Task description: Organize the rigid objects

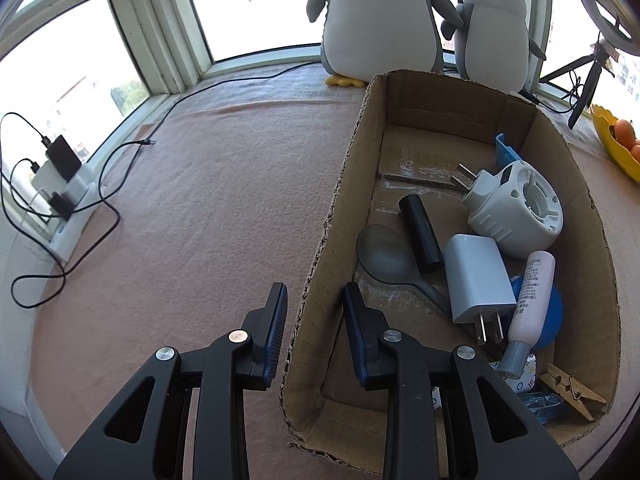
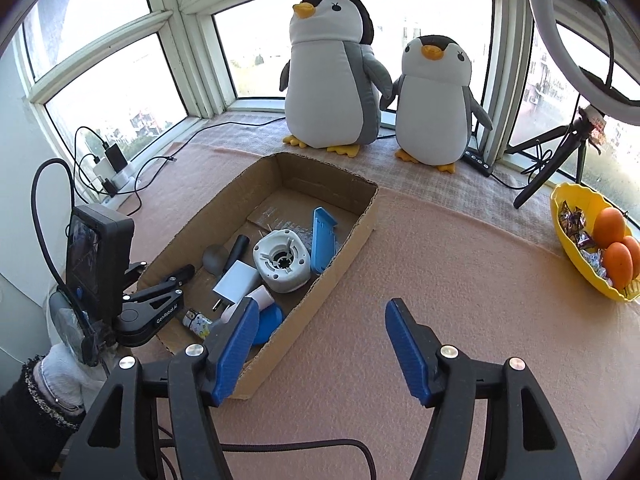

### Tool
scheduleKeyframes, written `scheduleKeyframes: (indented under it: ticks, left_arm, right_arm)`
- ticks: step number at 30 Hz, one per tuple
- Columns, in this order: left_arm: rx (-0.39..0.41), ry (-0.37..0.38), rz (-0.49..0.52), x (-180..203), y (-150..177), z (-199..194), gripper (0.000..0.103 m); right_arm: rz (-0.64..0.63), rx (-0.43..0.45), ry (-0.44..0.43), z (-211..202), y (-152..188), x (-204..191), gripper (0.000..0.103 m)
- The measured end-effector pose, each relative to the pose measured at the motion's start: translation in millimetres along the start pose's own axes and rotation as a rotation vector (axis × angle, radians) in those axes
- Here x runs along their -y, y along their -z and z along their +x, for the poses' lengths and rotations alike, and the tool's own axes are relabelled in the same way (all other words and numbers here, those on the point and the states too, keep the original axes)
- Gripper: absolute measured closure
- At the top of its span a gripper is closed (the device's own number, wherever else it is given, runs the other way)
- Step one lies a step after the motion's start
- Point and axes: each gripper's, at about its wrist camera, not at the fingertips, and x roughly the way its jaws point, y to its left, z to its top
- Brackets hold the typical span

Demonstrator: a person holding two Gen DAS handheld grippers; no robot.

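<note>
A cardboard box (image 1: 340, 184) (image 2: 352, 232) lies on the pink cloth and holds several rigid objects: a white plug-in device (image 1: 516, 208) (image 2: 282, 260), a white charger (image 1: 476, 276) (image 2: 236, 280), a black cylinder (image 1: 420, 236) (image 2: 239, 247), a grey spoon (image 1: 384, 256), a pink tube (image 1: 534, 292), a blue piece (image 2: 323, 244) and a wooden clothespin (image 1: 572, 390). My left gripper (image 1: 314, 300) is open and empty, its jaws straddling the box's left wall; it also shows in the right wrist view (image 2: 160, 300). My right gripper (image 2: 320, 316) is open and empty, above the cloth at the box's near right corner.
Two plush penguins (image 2: 332, 80) (image 2: 434, 100) stand at the window behind the box. A yellow bowl (image 2: 560, 240) with oranges sits at the right. A ring light tripod (image 2: 560, 152) stands at the back right. Chargers and cables (image 1: 60, 184) lie at the left.
</note>
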Motion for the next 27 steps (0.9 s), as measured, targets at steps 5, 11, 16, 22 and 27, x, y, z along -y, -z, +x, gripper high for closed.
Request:
scheduleKeyframes:
  ticks: [5,11,16,22,27]
  left_arm:
    - [0.029,0.009,-0.006,-3.4,-1.1,-18.3,0.076]
    - [0.06,0.025,-0.016,-3.2,2.3,-50.0,0.075]
    - [0.102,0.058,-0.017,0.2,2.1,-84.0,0.07]
    - [0.167,0.098,-0.011,8.8,1.5,-127.0,0.064]
    - [0.203,0.125,-0.002,17.1,4.0,-153.7,0.05]
  right_arm:
    - [-0.003,0.012,0.008,-7.3,6.1,-2.7,0.039]
    - [-0.009,0.04,0.029,-28.9,16.7,-9.5,0.038]
    - [-0.011,0.095,0.044,-58.5,19.0,-10.5,0.034]
    - [0.015,0.134,0.044,-89.7,20.0,-6.9,0.032]
    - [0.017,0.159,0.064,-108.3,26.1,-8.4,0.027]
